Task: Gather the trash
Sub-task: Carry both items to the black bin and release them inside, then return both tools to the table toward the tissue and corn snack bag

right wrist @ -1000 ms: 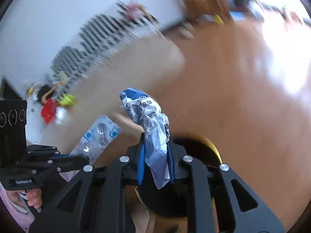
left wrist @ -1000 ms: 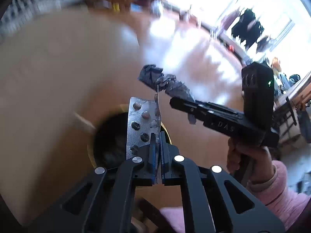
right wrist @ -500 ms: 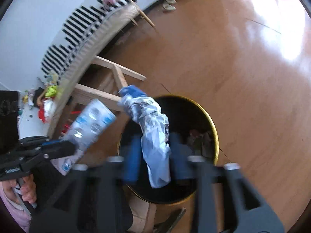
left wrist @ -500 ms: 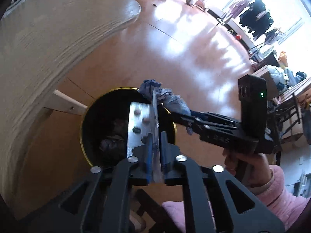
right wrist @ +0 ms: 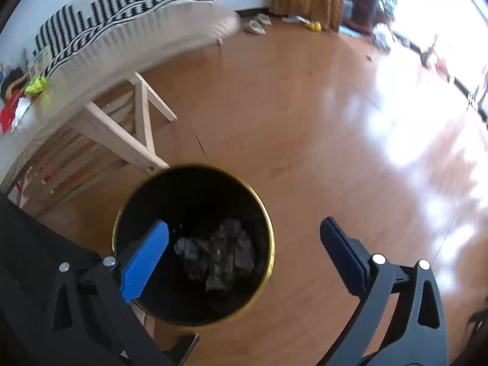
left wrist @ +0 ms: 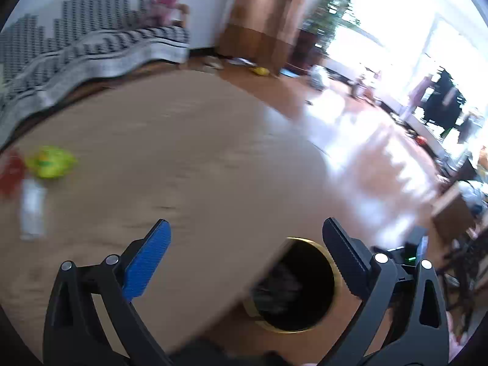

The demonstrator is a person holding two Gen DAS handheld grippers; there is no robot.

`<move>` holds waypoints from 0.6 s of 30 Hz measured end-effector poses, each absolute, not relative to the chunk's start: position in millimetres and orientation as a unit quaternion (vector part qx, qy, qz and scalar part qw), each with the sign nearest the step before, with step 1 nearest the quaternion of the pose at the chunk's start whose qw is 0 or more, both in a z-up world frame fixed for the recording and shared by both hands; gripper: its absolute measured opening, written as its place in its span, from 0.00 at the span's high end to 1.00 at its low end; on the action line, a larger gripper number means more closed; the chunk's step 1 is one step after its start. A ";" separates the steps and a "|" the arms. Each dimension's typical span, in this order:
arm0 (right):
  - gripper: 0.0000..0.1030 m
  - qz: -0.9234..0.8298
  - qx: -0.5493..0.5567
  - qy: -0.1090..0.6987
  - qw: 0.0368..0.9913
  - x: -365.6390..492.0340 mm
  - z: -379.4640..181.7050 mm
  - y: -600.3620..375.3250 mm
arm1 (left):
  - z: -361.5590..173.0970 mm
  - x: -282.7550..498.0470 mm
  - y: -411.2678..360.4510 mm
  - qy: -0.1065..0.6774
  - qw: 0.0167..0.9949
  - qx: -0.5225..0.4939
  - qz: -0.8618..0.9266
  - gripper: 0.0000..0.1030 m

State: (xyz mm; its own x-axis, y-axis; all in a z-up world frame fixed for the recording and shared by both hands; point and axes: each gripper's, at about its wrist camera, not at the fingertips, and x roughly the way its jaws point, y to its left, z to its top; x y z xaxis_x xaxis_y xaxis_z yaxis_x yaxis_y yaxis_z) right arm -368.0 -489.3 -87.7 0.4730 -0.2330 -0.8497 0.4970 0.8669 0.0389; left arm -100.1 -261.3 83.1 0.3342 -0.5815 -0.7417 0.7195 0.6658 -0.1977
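A black bin with a gold rim [right wrist: 195, 167] stands on the wooden floor beside the table. Dark crumpled trash [right wrist: 219, 256] lies at its bottom. My right gripper [right wrist: 244, 225] hangs right above the bin, jaws opening wide, nothing between them. My left gripper [left wrist: 246, 228] points over the edge of the round wooden table [left wrist: 183, 167], its jaws also opening and empty. Below the table edge, the bin [left wrist: 332, 271] shows between its fingers. At the table's far left lie blurred items: a yellow-green wrapper [left wrist: 50, 161], a red piece [left wrist: 10, 174] and a white piece [left wrist: 32, 210].
The table's pale wooden legs [right wrist: 143, 122] stand just left of the bin. A sofa with a black-and-white striped throw [right wrist: 122, 9] runs along the wall. Slippers [right wrist: 256, 26] and small clutter lie on the floor farther off. Sunlit bare floor [right wrist: 366, 137] spreads to the right.
Both grippers have opened; the blister pack and the crumpled blue-white wrapper are gone from their jaws. The left gripper has swung up from the bin toward the tabletop. The right gripper stays over the bin.
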 end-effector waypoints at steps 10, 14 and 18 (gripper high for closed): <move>0.07 -0.140 0.067 0.374 0.915 -235.6 29.6 -437.4 | 28.1 50.9 -88.5 0.463 0.869 0.069 -0.161 0.06; 0.07 -0.074 0.049 0.360 0.929 -175.6 58.0 -397.9 | 0.6 84.5 -77.0 0.492 0.853 0.032 -0.172 0.06; 0.07 -0.022 0.041 0.358 0.932 -101.6 68.5 -353.7 | -0.3 100.3 -94.5 0.480 0.855 0.059 -0.187 0.06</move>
State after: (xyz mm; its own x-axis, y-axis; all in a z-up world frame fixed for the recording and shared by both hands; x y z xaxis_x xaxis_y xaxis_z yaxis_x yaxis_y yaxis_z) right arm -101.6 -353.7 68.5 0.7423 -0.0112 -0.6700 0.0706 0.9956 0.0616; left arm 100.3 -94.5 -0.3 0.4685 -0.2640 -0.8431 0.3767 0.9229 -0.0797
